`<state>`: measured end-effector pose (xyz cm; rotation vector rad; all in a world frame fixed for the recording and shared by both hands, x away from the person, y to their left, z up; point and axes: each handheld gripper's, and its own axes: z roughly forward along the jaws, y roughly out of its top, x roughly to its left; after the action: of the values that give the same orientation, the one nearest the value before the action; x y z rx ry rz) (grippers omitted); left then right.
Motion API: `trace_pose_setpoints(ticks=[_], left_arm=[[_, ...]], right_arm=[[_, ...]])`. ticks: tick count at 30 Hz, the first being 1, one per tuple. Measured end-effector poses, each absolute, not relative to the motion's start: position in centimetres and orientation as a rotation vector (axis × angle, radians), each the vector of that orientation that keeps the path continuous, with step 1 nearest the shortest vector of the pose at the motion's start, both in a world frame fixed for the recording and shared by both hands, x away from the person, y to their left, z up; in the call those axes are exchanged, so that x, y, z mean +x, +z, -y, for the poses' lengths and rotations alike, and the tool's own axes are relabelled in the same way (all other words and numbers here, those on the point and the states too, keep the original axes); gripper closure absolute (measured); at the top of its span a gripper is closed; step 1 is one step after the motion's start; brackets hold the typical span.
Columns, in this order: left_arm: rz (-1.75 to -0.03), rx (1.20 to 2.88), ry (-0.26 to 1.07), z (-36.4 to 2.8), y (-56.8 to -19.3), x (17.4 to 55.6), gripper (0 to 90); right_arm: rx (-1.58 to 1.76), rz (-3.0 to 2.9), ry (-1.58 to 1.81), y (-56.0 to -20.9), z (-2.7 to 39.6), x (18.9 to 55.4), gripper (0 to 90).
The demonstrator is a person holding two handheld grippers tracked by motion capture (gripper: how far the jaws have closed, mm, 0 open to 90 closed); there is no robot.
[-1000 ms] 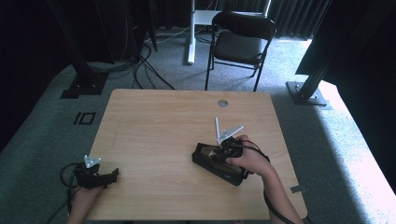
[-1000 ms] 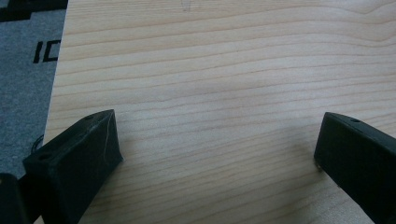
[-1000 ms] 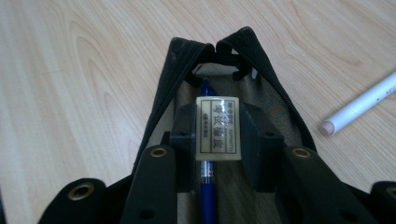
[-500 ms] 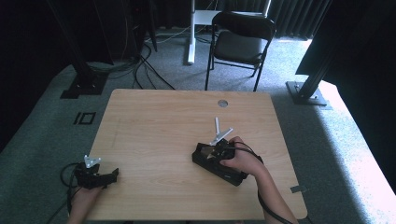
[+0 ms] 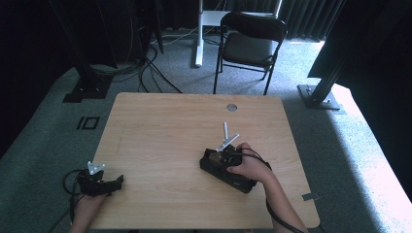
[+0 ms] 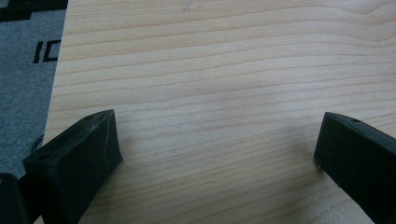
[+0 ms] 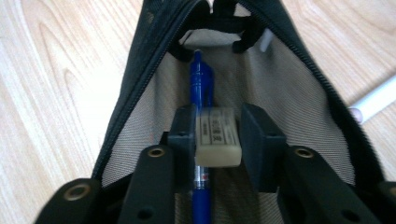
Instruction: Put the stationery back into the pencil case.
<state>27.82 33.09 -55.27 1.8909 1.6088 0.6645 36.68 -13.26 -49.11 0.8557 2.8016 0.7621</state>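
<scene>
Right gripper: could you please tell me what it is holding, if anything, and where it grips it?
The right gripper holds a white eraser, clamped across its two long sides, inside the open black pencil case, above a blue pen.

Surface (image 5: 160, 131) lay bare across left and far parts. Open pencil case (image 5: 226, 170) blocked right-front area, two white sticks (image 5: 227, 138) just beyond it. Inside case, blue pen (image 7: 201, 79) and eraser (image 7: 217, 137) crowded narrow opening.
</scene>
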Motion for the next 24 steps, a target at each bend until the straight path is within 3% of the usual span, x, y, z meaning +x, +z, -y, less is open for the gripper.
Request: trace_pose_setpoints(ticks=[24], left_arm=[[-1.609, 1.891, 0.665, -33.1, -55.3, 27.8, 0.6]], right_arm=[[0.868, -2.669, 1.024, -44.6, 15.9, 36.3, 65.0]])
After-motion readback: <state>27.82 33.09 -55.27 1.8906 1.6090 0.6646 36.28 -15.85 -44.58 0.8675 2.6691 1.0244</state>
